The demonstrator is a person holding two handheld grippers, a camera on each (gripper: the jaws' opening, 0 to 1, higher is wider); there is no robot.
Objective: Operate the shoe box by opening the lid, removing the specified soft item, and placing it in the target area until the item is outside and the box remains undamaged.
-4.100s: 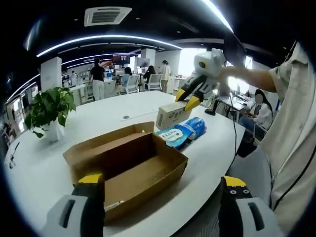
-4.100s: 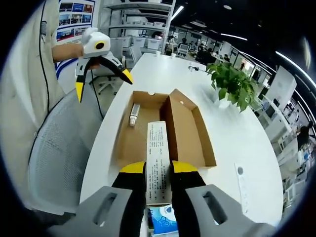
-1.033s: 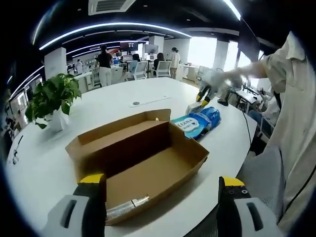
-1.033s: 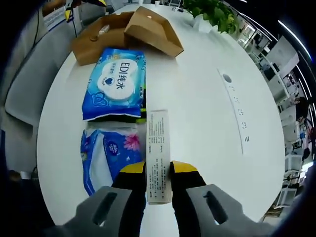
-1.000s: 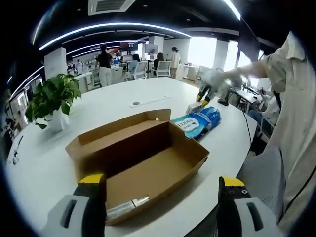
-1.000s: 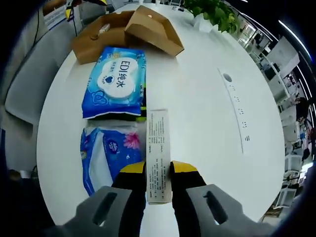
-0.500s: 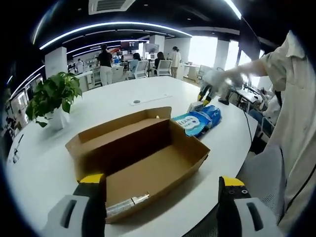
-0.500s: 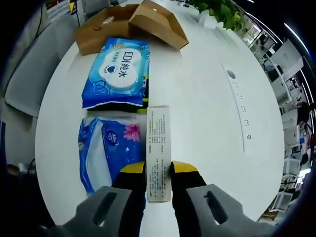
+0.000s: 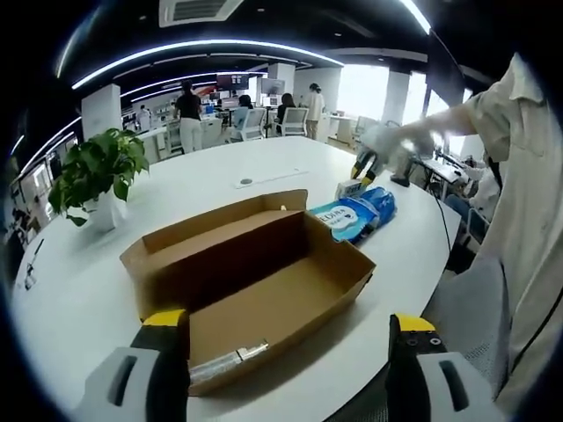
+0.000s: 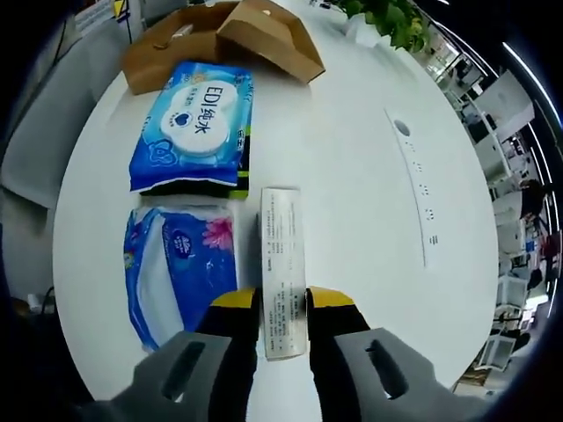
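Potted plant: a leafy plant (image 9: pixel 91 176) stands at the left of the left gripper view, well apart from the box, with bare white table (image 9: pixel 62 290) between them.
Left gripper: the left gripper (image 9: pixel 286 352) rises from the bottom of its view with jaws wide apart and nothing between them.
Shoe box: the open brown shoe box (image 9: pixel 255 281) sits at centre of the left gripper view, its near long wall close to the table's curved edge; in the right gripper view it lies at the upper left (image 10: pixel 220 35).
Tube: a small silvery tube (image 9: pixel 227 360) lies on the box floor in the lower left corner, against the near wall.
Blue packs: a blue wipes pack (image 10: pixel 193 123) lies just beyond the box's end, and a second blue tissue pack (image 10: pixel 180 264) lies just beside it, toward the lower left of the right gripper view, near the table edge.
Narrow carton: a slim white carton (image 10: pixel 282 268) printed with text is outside the box, just beside the tissue pack.
Right gripper: the right gripper (image 10: pixel 281 316) is clamped on the carton's near end.
Open room: to the right of the carton the table is bare up to a strip of sockets (image 10: pixel 412 193).
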